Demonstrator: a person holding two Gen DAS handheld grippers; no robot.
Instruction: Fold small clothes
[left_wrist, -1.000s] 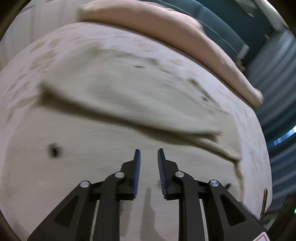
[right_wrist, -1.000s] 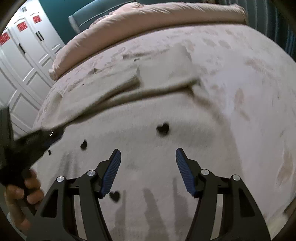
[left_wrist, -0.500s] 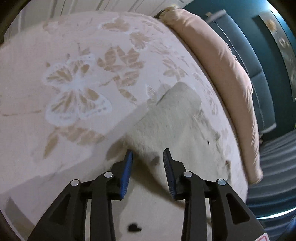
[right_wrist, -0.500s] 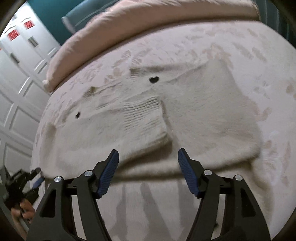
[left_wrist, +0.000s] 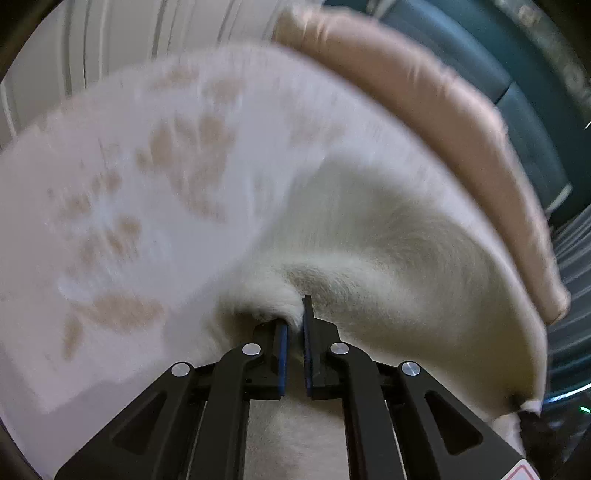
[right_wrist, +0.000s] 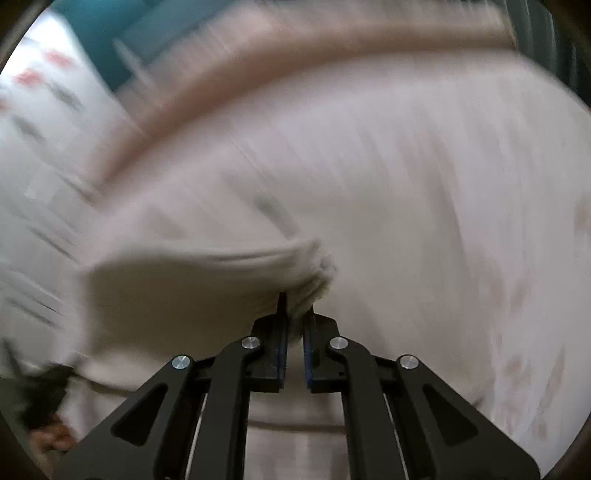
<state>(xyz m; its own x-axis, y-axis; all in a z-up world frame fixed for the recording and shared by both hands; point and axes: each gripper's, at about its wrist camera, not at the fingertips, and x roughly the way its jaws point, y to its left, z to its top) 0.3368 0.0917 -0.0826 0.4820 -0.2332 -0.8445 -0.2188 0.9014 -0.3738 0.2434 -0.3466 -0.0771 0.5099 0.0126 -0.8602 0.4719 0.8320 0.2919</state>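
Observation:
A cream fuzzy garment (left_wrist: 388, 258) lies on a bed with a pale leaf-print cover (left_wrist: 147, 177). My left gripper (left_wrist: 294, 317) is shut on a bunched edge of the garment, which spreads away to the right. In the right wrist view, my right gripper (right_wrist: 295, 310) is shut on another bunched edge of the same garment (right_wrist: 192, 291), and the cloth hangs lifted to its left. The right wrist view is heavily blurred by motion. The other gripper and the hand holding it show dimly at the lower left of the right wrist view (right_wrist: 44, 406).
A long pink bolster (left_wrist: 443, 122) runs along the far edge of the bed, also in the right wrist view (right_wrist: 295, 48). A teal headboard (left_wrist: 517, 92) is behind it. White cupboard doors (right_wrist: 33, 110) stand at the left.
Both grippers were open above the garment half a second ago. Both have now closed on edges of it, and the cloth is bunched and lifted between the jaws.

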